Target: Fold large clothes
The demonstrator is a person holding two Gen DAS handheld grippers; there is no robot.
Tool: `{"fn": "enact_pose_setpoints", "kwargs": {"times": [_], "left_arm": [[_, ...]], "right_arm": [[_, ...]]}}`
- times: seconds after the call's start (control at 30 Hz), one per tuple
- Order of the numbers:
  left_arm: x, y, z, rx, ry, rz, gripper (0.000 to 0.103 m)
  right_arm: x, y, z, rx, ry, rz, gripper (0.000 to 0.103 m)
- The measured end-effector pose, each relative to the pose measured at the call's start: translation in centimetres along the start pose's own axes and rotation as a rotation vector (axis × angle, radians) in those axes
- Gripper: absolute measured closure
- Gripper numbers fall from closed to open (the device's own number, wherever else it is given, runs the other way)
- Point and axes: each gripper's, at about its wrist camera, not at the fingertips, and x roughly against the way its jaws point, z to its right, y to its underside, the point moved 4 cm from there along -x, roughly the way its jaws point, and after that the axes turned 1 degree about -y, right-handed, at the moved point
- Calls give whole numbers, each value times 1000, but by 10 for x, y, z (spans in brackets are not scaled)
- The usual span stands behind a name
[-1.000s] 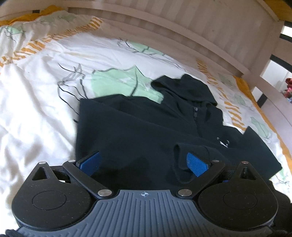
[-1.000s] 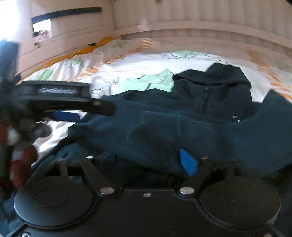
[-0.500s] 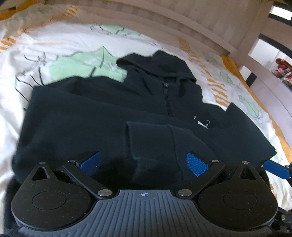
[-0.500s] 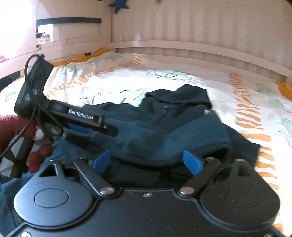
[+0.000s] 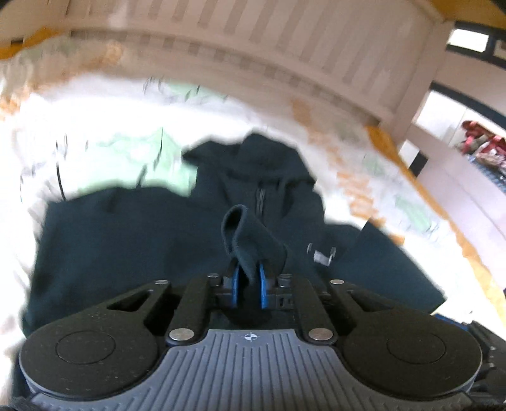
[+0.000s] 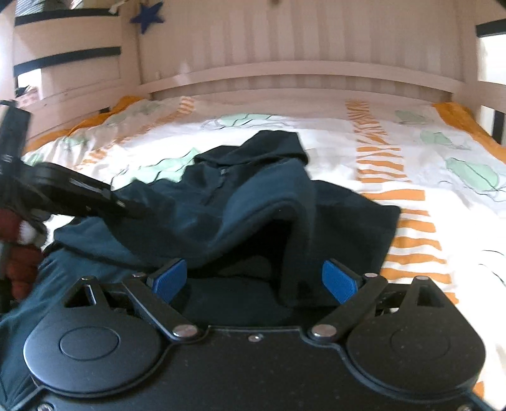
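Note:
A dark navy hooded zip sweatshirt [image 5: 132,240] lies spread on the bed, hood toward the headboard. My left gripper [image 5: 248,281] is shut on a folded flap of its fabric [image 5: 243,234], which stands up between the blue pads. In the right wrist view the same sweatshirt [image 6: 240,202] is humped up, a fold arching over my right gripper [image 6: 254,281]. That gripper is open, its blue pads wide apart with dark cloth lying between them, not pinched. The left gripper's black body [image 6: 72,193] reaches in from the left edge there.
A white duvet [image 6: 411,177] with orange stripes and green shapes covers the bed. A pale slatted wooden headboard [image 6: 300,72] and side rails [image 5: 408,104] enclose it. A red and white sleeve [image 6: 19,253] shows at the far left. A blue star [image 6: 147,14] hangs on the wall.
My left gripper has gone from wide open to shut on a flap of the sweatshirt and lifted it. The right gripper has swung right and opened wider; the cloth now humps over it.

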Motion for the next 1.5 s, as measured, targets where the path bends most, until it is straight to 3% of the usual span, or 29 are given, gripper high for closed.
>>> {"fn": "enact_pose_setpoints", "kwargs": {"times": [0.23, 0.5, 0.63, 0.9, 1.1, 1.2, 1.23, 1.37, 1.5], "left_arm": [[25, -35, -32, 24, -42, 74, 93], [16, -16, -57, 54, -76, 9, 93], [12, -11, -75, 72, -109, -10, 93], [3, 0, -100, 34, -217, -48, 93], [1, 9, -117, -3, -350, -77, 92], [11, 10, -115, -12, -346, -47, 90], [15, 9, -111, -19, -341, -34, 83], [26, 3, -89, -78, -299, 31, 75], [16, 1, -60, -124, -222, 30, 63]], "right_arm": [[1, -5, 17, -56, 24, 22, 3], [-19, 4, 23, -89, 8, -41, 2], [-31, 13, 32, -134, 20, -116, 1], [-36, 19, 36, -140, 38, -141, 1], [-36, 19, 36, -128, 45, -145, 1], [-37, 19, 34, -114, 52, -147, 1], [-37, 19, 33, -112, 54, -146, 1], [-36, 19, 33, -110, 55, -144, 1], [-37, 19, 33, -105, 58, -145, 1]]}}
